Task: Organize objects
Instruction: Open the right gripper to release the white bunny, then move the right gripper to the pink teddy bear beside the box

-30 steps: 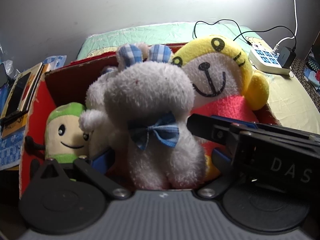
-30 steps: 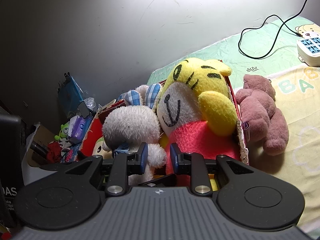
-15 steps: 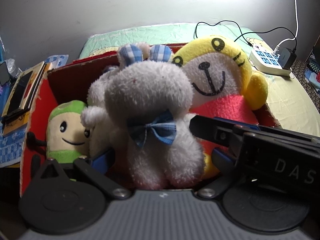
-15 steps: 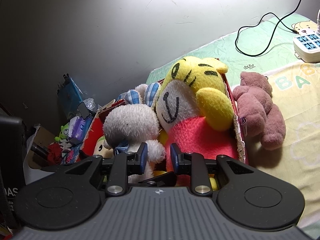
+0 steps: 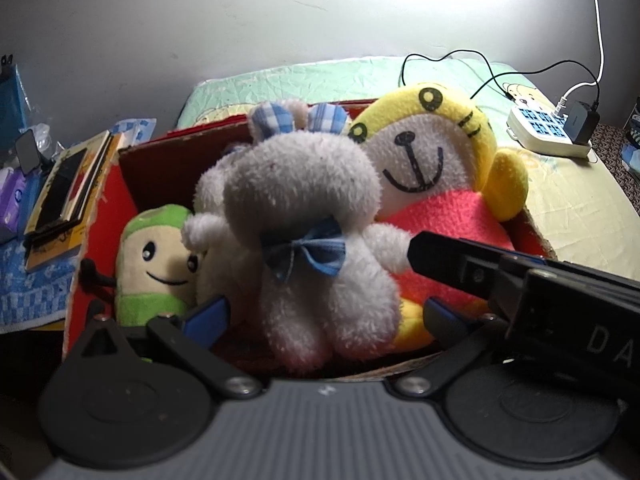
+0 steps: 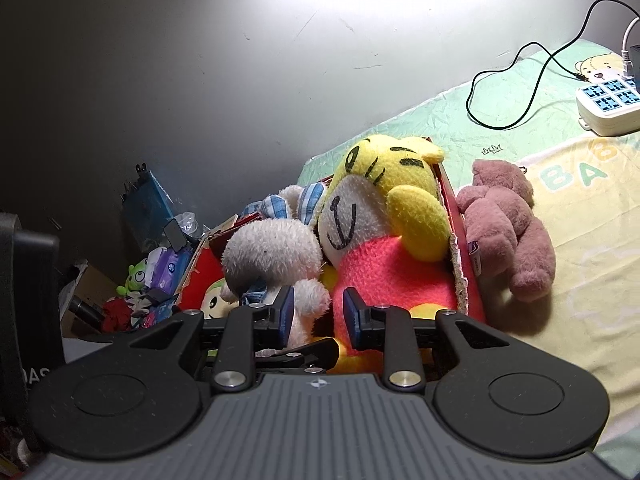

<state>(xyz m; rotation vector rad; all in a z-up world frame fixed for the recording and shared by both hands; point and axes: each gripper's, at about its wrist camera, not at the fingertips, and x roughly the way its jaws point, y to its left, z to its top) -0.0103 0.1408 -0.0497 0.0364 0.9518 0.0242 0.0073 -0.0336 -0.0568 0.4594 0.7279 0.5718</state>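
Red cardboard box [image 5: 100,216]: fills the middle of the left wrist view, resting on the bed [image 5: 576,208].
Green-capped doll [image 5: 154,256]: lower left inside the box, upright, smiling.
White plush rabbit [image 5: 304,216]: centre of the box, blue bow at its neck, checked ears on top.
Left hand-held gripper [image 5: 324,314]: spread wide, blue pads either side of the rabbit's legs, gripping nothing.
Yellow tiger plush [image 5: 436,176]: right of the rabbit, touching it, in a pink top.
Right hand-held gripper [image 6: 318,314]: partly open at the lower centre of its view, pads beside the rabbit's arm, not clamped.
Brown bear [image 6: 504,232]: right of the box, on the bed, against its outer wall.
Power strip [image 6: 608,108]: upper right.
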